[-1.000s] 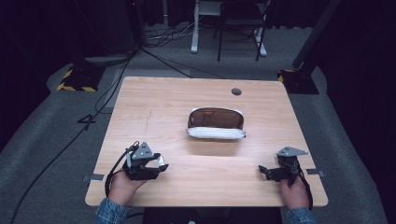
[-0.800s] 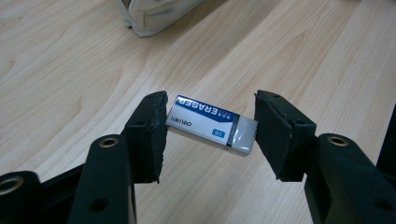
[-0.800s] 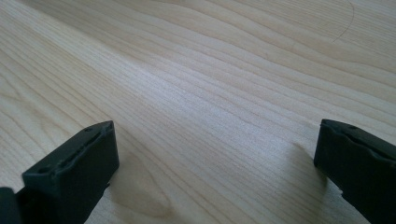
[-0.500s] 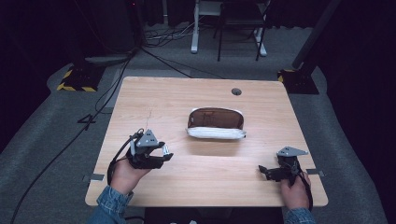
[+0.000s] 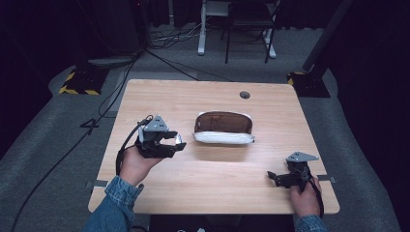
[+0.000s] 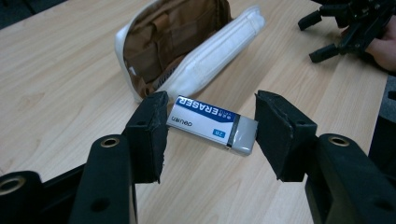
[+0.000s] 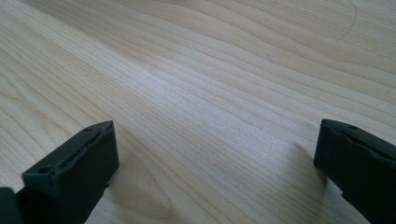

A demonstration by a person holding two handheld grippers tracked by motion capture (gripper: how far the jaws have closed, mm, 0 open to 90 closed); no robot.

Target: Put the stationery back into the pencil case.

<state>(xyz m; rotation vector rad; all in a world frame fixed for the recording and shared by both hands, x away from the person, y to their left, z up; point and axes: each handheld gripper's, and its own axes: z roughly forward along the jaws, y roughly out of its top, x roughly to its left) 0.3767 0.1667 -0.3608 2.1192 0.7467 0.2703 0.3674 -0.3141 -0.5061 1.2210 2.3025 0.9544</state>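
A white pencil pouch (image 5: 223, 128) lies unzipped at the table's middle, its brown lining (image 6: 168, 42) facing up. My left gripper (image 5: 176, 143) hangs above the table just left of the pouch, shut on a white and blue eraser (image 6: 212, 125) held lengthwise between the jaws. The eraser (image 5: 178, 140) shows as a pale sliver at the jaw tips. My right gripper (image 5: 273, 177) rests low near the table's front right corner, open, with bare wood between its jaws (image 7: 215, 163). It also appears far off in the left gripper view (image 6: 348, 28).
The wooden table (image 5: 164, 96) has a round cable hole (image 5: 244, 94) near its far edge. Cables (image 5: 72, 145) trail over the grey floor on the left, and a yellow-and-black base (image 5: 77, 82) and chair legs (image 5: 227, 43) stand beyond the table.
My left gripper has risen from the front left of the table and moved forward and right, toward the pouch, with the eraser in it. The right gripper has stayed put.
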